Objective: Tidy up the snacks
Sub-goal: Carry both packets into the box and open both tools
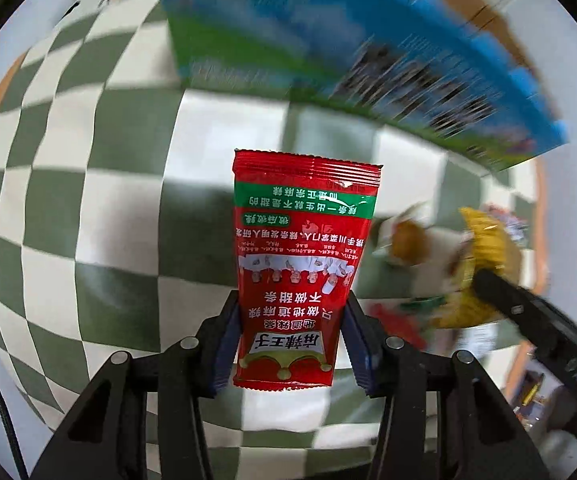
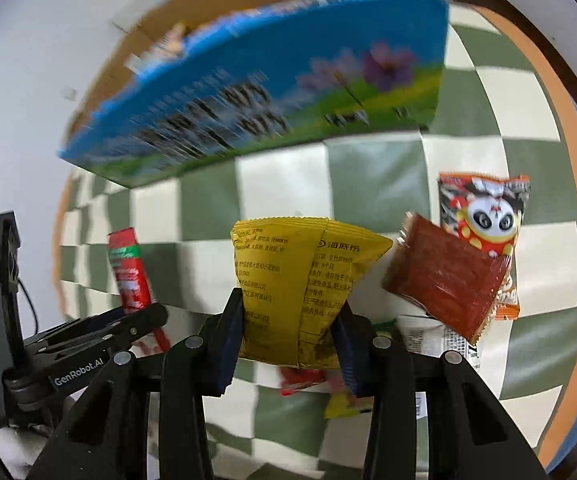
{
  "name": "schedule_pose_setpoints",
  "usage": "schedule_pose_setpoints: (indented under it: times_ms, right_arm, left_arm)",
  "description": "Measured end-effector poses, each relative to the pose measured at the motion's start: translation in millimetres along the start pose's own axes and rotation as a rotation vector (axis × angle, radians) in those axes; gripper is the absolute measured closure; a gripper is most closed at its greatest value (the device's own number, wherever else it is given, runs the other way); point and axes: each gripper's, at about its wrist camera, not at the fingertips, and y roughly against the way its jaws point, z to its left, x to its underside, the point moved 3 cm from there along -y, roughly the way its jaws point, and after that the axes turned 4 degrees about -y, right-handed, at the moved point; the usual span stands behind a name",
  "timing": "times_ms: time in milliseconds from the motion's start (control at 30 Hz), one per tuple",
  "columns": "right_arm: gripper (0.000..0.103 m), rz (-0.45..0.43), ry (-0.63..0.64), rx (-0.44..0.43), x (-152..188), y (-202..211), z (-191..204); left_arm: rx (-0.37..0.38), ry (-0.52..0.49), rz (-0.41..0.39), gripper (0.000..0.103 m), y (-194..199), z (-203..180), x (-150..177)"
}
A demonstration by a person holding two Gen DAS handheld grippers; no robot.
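Observation:
My left gripper (image 1: pixel 290 320) is shut on a red snack packet (image 1: pixel 302 240), held upright above the green-and-white checkered cloth (image 1: pixel 88 200). My right gripper (image 2: pixel 290 320) is shut on a yellow snack packet (image 2: pixel 300 272), its pads pinching the packet's lower sides. In the right wrist view the left gripper (image 2: pixel 144 316) shows at the left with the red packet (image 2: pixel 128 272) in it. The left wrist view shows the right gripper's finger (image 1: pixel 528 312) on the blurred yellow packet (image 1: pixel 480 264) at the right.
A blue and green carton (image 2: pixel 272 84) stands at the far side of the cloth, also seen as the carton (image 1: pixel 328 40). A dark red packet (image 2: pixel 444 280) and a panda-print packet (image 2: pixel 484 216) lie to the right. More small packets (image 2: pixel 300 378) lie under the right gripper.

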Motion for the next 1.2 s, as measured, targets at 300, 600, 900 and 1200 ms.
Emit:
schedule_pose_setpoints:
  times_ms: [300, 600, 900, 1200]
  right_arm:
    - [0.059, -0.114, 0.047, -0.15, -52.8, 99.7, 17.7]
    - [0.059, -0.133, 0.078, -0.114, -159.3, 89.4, 24.7]
    - [0.059, -0.01, 0.082, -0.046, -198.4, 32.3, -4.1]
    - [0.007, 0.108, 0.09, 0.058, -194.0, -4.8, -16.5]
  left_arm:
    - [0.149, -0.055, -0.126, 0.058, 93.9, -40.5, -84.8]
    - [0.142, -0.073, -0.038, 0.058, 66.8, -69.8, -204.5]
    - [0.111, -0.074, 0.153, 0.058, -21.5, -82.4, -246.1]
    - [0.082, -0.077, 0.222, 0.022, -55.2, -80.9, -242.8]
